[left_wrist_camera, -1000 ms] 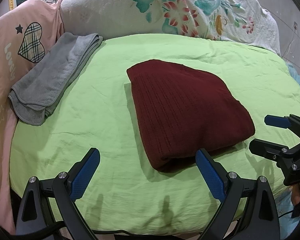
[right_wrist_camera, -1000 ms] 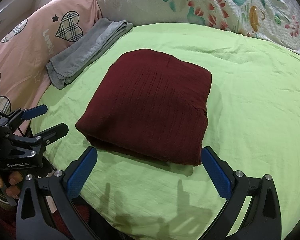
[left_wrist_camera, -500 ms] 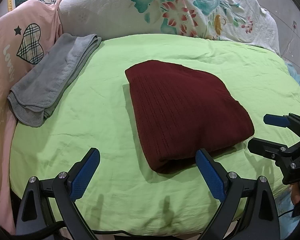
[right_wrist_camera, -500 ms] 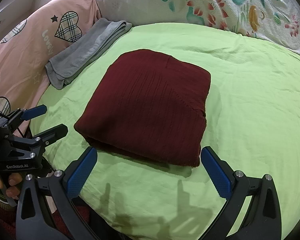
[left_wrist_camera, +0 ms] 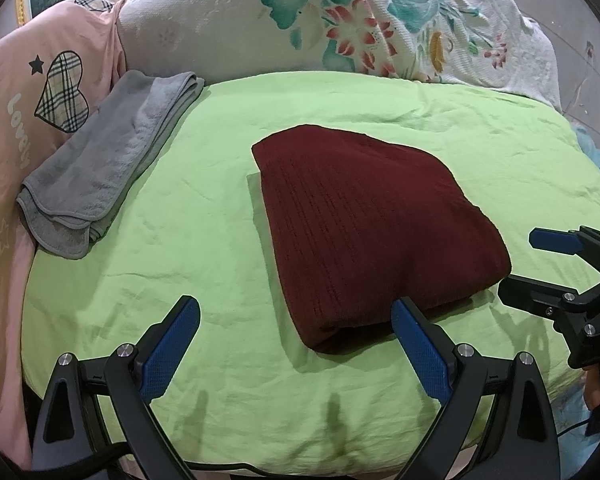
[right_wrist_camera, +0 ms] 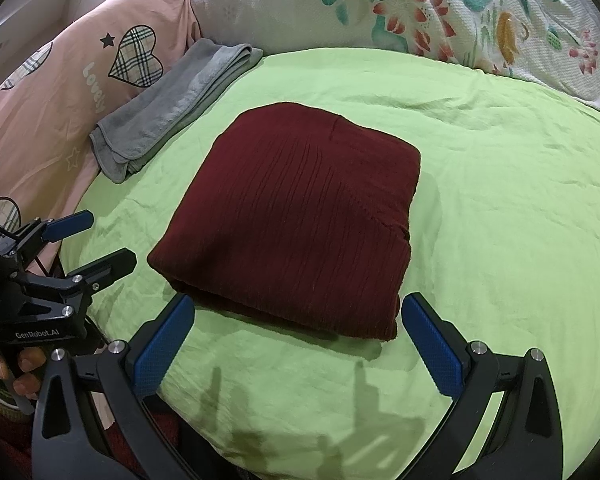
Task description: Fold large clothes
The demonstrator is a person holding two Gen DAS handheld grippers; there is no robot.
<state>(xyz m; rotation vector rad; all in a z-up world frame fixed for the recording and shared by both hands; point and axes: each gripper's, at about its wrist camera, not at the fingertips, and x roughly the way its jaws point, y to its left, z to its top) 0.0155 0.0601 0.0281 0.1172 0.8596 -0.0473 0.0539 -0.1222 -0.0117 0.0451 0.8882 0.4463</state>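
Folded dark-red ribbed knit garment [left_wrist_camera: 372,232] lies as a neat rectangle at the centre of the frame on a lime-green bedsheet [left_wrist_camera: 204,208], touched by neither tool. Left gripper [left_wrist_camera: 296,344] spreads its blue-padded fingers wide and empty along the bottom edge, while the right gripper [right_wrist_camera: 296,340], likewise spread and holding nothing, sits just short of the garment's near edge. Folded grey towel [left_wrist_camera: 100,176] rests at upper left beside a pink heart-print pillow [left_wrist_camera: 24,92], with a white floral quilt [left_wrist_camera: 360,20] across the top.
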